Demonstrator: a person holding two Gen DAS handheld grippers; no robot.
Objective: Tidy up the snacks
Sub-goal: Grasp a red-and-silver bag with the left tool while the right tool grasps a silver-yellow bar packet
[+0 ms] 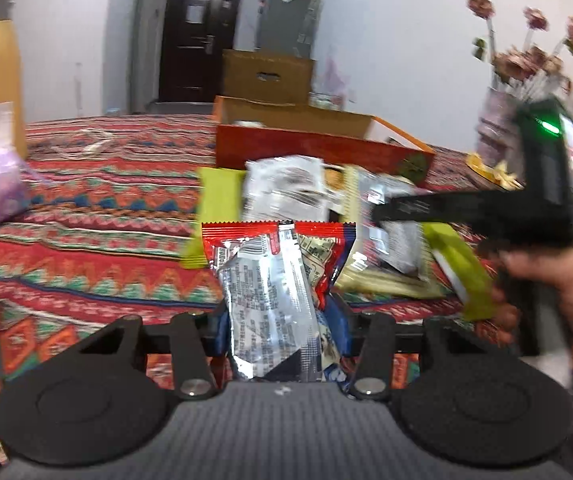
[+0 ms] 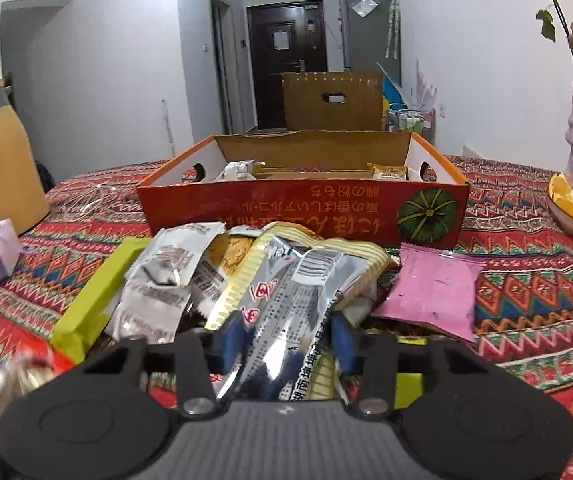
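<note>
The box (image 2: 302, 208) sits mid-table, 2 snacks inside, the pile (image 2: 222, 264) against its near wall. Both grippers, left (image 1: 276, 320) and right (image 2: 282, 336), are clamped on silver packets (image 1: 262, 300) (image 2: 298, 312). Likely step: carrying. Next, lift over the wall and release.

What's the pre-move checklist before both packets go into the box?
1. Left gripper shut on the red-and-silver packet: ok, packet stands upright between the blue pads.
2. Right gripper shut on the silver packet: ok, though other wrappers from the snack pile crowd the fingers, so a second packet may be pinched: cannot tell.
3. Orange box open on top: ok.
4. Free room in the box: ok, only two packets visible at the back.
5. Grippers apart from each other: cannot tell, left wrist view is blurred.
6. Pink packet out of the path: ok, lies to the right.
</note>
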